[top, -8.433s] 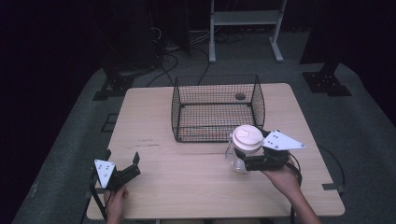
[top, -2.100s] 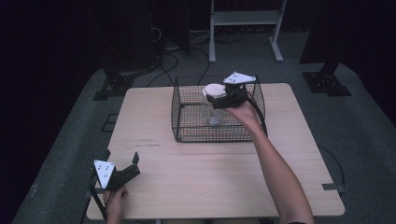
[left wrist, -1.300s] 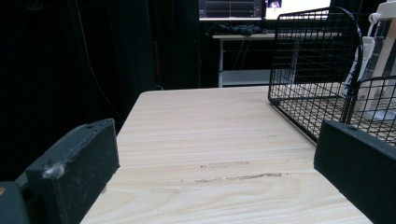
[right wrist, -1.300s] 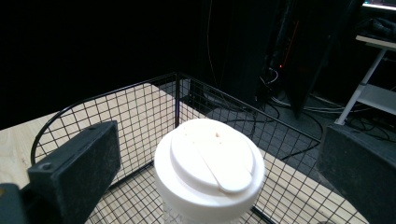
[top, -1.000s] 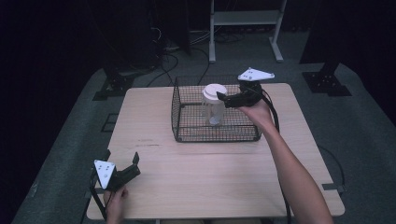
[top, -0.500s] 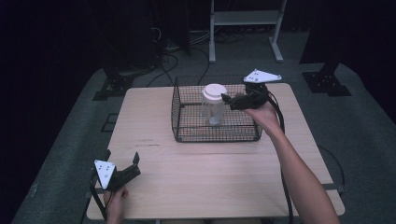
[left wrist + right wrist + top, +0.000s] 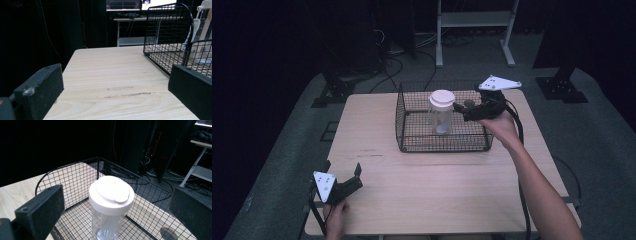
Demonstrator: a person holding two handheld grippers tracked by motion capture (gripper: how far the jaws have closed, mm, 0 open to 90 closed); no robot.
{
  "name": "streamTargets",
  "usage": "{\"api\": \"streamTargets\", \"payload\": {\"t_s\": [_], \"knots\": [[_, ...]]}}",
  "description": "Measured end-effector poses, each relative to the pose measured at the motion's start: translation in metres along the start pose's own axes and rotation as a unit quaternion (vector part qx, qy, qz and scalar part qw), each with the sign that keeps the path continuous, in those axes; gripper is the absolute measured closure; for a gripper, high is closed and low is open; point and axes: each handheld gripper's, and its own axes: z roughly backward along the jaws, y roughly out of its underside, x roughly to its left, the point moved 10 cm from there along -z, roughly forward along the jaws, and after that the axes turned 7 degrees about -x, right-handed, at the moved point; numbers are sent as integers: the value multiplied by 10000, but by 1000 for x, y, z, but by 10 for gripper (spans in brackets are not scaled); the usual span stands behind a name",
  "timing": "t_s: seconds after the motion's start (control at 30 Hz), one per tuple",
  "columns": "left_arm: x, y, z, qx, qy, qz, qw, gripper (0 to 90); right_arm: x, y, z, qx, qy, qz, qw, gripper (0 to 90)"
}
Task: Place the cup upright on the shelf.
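Note:
A clear jar (image 7: 441,112) with a white lid stands upright inside a black wire basket (image 7: 408,135) at the far middle of the wooden table (image 7: 437,190). My right gripper (image 7: 460,111) hovers just right of the jar at lid height, open, its jaws apart from the jar. In the right gripper view the jar (image 7: 111,195) stands between and beyond the two black fingers (image 7: 41,207), with basket mesh (image 7: 72,172) behind it. My left gripper (image 7: 343,169) rests open on the table's near left corner, holding nothing.
A small dark round object (image 7: 468,103) lies on the basket floor near the right gripper. In the left gripper view the basket (image 7: 170,37) stands to the right over bare tabletop (image 7: 112,70). Dark stands and a white frame (image 7: 472,20) stand beyond the table.
My right gripper carried the jar from the table's near right into the basket, set it down, opened and drew back slightly to the right. The left gripper stayed still.

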Motion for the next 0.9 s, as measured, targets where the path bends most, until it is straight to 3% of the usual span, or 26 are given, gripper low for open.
{"api": "streamTargets", "payload": {"t_s": [0.3,0.9], "knots": [[0,0,0,5,2,-18,10000,0,1,-2,14,-60,-1,12,10000,0],[-1,0,0,7,1,-50,10000,0,-16,36,47,14,184,-154,9997,0]]}}
